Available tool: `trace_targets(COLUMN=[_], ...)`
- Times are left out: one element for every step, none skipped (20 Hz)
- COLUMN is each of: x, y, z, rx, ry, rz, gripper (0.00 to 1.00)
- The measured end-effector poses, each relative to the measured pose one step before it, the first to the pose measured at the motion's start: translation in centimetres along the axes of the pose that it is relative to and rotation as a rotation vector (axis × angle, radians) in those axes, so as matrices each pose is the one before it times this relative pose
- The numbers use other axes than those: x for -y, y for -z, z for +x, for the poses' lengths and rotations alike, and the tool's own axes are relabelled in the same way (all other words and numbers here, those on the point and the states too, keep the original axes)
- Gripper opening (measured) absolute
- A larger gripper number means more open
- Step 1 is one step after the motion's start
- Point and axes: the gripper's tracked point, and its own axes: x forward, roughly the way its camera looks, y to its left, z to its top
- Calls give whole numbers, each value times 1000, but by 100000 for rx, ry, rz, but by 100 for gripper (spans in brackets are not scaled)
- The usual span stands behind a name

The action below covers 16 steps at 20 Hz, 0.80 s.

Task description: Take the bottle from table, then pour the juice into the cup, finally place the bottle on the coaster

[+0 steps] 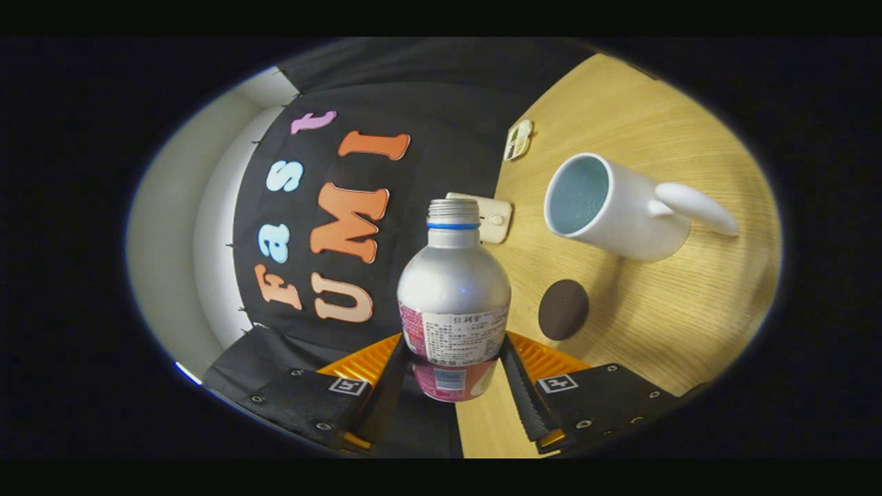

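Note:
A silver bottle with a blue neck ring and a pink-and-white label sits between my fingers, and my gripper is shut on its lower body. The whole view is rolled, so the wooden table stands tilted beside the bottle. The bottle's open mouth points toward the booth wall, short of the cup. A white mug with a pale blue inside and a handle stands on the table beyond the fingers. A dark round coaster lies on the table between the mug and my fingers.
A white wall switch or box sits at the table's far edge behind the bottle's neck. A small white tag lies farther along that edge. A pale wall panel stands past the black cloth.

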Motion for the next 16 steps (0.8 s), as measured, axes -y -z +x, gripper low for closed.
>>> trace_targets(x=[-242, -174, -288, -322, -364, -51, -109, -136, -200, -77, -78, -14, -269, -85, -80, -58], y=[37, -61, -39, -34, 28, 94, -164, -130, -6, -92, -33, -24, 104, 11, 61, 60], z=[133, 127, 150, -203, 181, 128, -213, -24, -113, -27, -32, 53, -45, 0, -34, 84], rx=[-125, 151, 21, 316, 248, -85, 319, 68, 152, 250, 221, 3, -291, -38, -150, 130], ry=[-677, -490, -764, -833, -718, -278, -480, -628, -723, -497, -402, -131, -79, 9, -156, -334], rz=[3834, 3666, 3157, 2426, 1867, 2217, 2446, 2686, 2369, 2193, 1818, 1885, 1819, 1887, 1674, 1586], gripper=[74, 75, 74, 74, 74, 74, 74, 74, 74, 74, 74, 74, 74, 74, 74, 74])
